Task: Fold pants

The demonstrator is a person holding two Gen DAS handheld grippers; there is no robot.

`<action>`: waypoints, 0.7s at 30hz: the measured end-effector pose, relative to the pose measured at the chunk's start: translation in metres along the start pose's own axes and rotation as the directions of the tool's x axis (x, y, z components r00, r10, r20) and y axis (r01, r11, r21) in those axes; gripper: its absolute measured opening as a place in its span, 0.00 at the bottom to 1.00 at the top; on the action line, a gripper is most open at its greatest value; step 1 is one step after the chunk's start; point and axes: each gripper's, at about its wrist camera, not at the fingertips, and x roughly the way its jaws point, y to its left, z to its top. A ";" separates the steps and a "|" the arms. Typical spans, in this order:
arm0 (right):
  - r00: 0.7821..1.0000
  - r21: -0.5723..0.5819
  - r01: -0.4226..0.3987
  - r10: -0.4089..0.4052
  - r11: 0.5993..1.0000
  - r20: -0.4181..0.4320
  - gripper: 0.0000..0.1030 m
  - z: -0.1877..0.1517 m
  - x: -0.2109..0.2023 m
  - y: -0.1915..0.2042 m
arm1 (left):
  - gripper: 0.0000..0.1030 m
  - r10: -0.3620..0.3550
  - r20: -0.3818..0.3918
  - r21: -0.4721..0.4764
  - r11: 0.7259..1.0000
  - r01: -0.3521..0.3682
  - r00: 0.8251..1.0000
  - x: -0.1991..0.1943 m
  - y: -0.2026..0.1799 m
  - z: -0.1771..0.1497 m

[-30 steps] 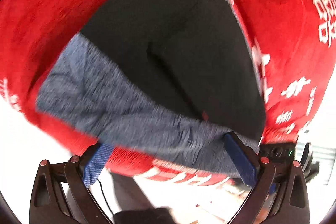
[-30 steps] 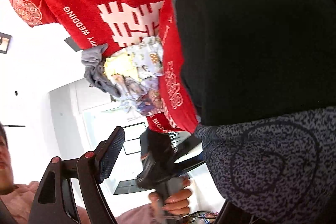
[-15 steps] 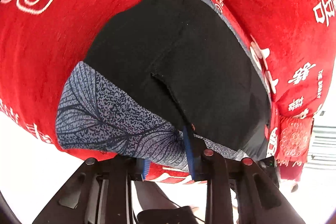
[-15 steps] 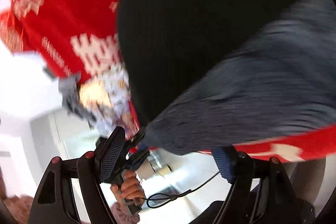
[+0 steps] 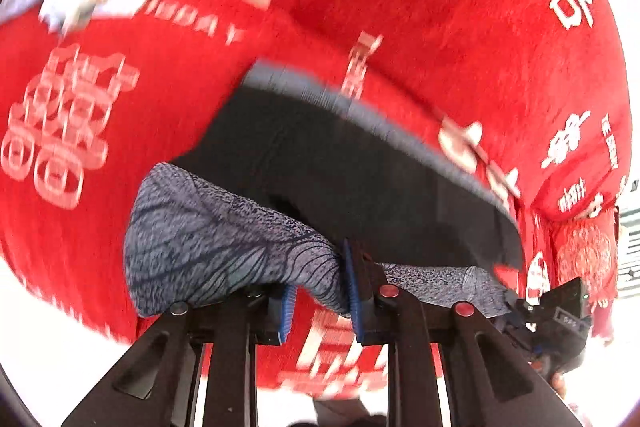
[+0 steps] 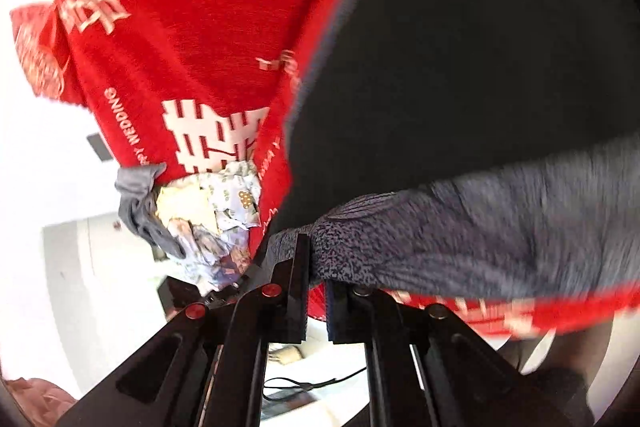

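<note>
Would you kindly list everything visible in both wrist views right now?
pants: one, black with a blue-grey patterned band, lying on the red cloth, band edge pinched at two spots
red cloth: one, red with white characters, spread beneath the pants
crumpled clothes: small heap, pale printed and grey, at the cloth's far edge
cable: one, black, below the cloth in the right wrist view
left gripper: one, black with blue pads, shut on the patterned band
right gripper: one, black, shut on the band's other end
</note>
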 end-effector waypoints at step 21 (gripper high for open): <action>0.928 -0.294 0.209 -0.284 0.933 -0.241 0.48 0.196 0.089 0.024 | 0.93 0.474 0.127 -0.065 0.881 -0.469 0.871 0.117 -0.012 0.133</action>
